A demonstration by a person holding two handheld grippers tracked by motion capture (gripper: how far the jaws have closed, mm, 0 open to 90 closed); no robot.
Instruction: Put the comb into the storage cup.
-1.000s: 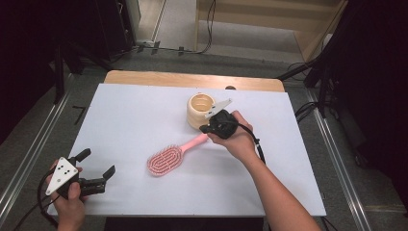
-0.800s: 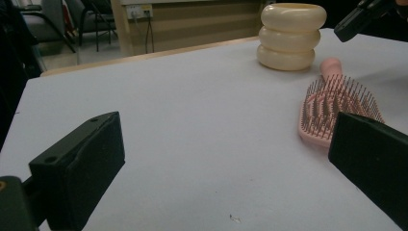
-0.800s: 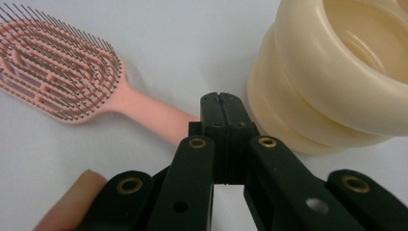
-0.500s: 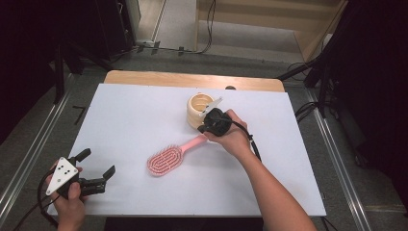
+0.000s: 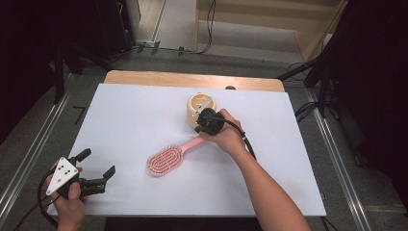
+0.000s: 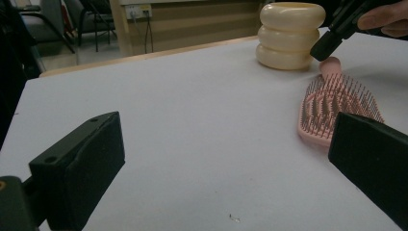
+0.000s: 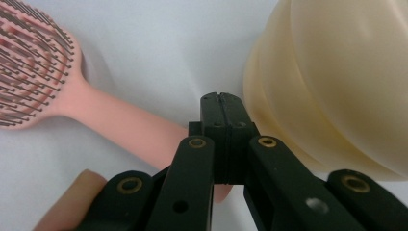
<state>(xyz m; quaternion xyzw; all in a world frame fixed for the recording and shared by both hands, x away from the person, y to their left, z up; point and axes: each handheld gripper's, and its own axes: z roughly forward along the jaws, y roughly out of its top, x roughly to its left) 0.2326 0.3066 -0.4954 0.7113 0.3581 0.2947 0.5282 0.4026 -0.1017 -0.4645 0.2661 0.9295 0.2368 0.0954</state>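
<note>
A pink hairbrush (image 5: pixel 166 161) lies bristles up in the middle of the white table (image 5: pixel 134 115), its handle pointing toward a cream ribbed cup (image 5: pixel 199 105). My right gripper (image 5: pixel 200 129) is shut with nothing between its jaws. Its tip (image 7: pixel 223 103) hovers just over the end of the brush handle (image 7: pixel 125 127), close beside the cup (image 7: pixel 337 82). My left gripper (image 5: pixel 97 163) is held open at the near left corner, well away from the brush. Across the table, between the left gripper's (image 6: pixel 226 137) jaws, are the brush (image 6: pixel 337 103), the cup (image 6: pixel 291 36) and the right gripper (image 6: pixel 321 50).
A wooden strip (image 5: pixel 192 79) runs along the table's far edge. Metal rails (image 5: pixel 33 149) flank both sides of the table. Cables and dark stands lie on the floor behind it.
My right gripper has shifted a little to the left, closer to the cup and over the end of the brush handle. The left gripper has stayed put.
</note>
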